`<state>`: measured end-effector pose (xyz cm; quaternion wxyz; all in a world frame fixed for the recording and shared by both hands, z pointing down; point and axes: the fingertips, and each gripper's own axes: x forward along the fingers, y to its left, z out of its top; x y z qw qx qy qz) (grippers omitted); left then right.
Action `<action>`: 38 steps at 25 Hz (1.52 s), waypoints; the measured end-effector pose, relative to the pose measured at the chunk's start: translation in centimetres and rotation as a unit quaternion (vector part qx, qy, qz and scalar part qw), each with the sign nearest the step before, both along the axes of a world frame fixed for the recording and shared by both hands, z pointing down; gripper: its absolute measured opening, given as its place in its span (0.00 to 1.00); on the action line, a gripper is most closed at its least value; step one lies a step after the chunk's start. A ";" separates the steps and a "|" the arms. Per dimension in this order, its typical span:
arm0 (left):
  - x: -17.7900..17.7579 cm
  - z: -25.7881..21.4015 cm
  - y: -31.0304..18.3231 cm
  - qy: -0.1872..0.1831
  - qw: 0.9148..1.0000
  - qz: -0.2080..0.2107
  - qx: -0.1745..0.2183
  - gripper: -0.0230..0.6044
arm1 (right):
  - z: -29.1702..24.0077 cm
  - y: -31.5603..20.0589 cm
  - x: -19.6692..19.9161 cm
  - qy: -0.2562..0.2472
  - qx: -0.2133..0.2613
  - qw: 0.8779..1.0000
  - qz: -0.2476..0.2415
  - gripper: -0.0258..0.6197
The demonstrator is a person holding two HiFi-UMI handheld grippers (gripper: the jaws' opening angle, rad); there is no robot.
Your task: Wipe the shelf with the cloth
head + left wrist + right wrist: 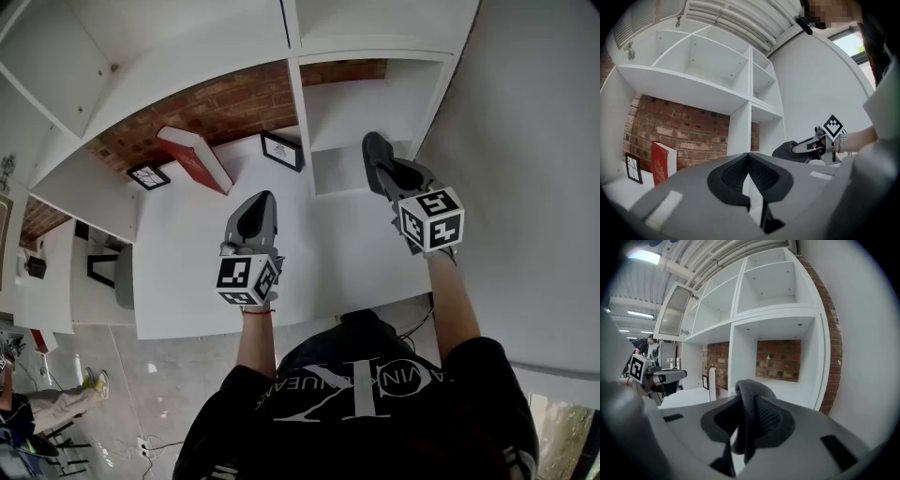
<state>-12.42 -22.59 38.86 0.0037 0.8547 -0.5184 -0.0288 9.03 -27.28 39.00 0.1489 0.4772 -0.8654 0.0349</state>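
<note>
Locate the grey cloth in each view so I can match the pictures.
Head view: cloth upper right of centre.
Left gripper view: right of centre, fairly low.
Right gripper view: centre, pinched between the jaws.
Shared landmark: the white upright divider.

white shelf (pixel 187 267), upright red book (pixel 194 159), framed picture (pixel 148 175) left, another picture (pixel 281 150) right

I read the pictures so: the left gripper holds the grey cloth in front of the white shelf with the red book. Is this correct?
Not quite: the right gripper holds the grey cloth, not the left gripper, as the right gripper view shows. The rest stands: it is in front of the white shelf with the red book.
</note>
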 end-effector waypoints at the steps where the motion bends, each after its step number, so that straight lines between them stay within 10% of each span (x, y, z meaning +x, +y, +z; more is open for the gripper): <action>1: -0.1 0.0 0.2 0.001 1.000 0.000 0.000 0.05 | 0.0 0.4 0.0 -0.003 0.001 1.000 0.002 0.16; 38: -2.4 0.4 4.3 0.018 1.000 -0.013 -0.015 0.05 | -0.6 6.9 1.7 -0.063 0.026 0.997 0.048 0.16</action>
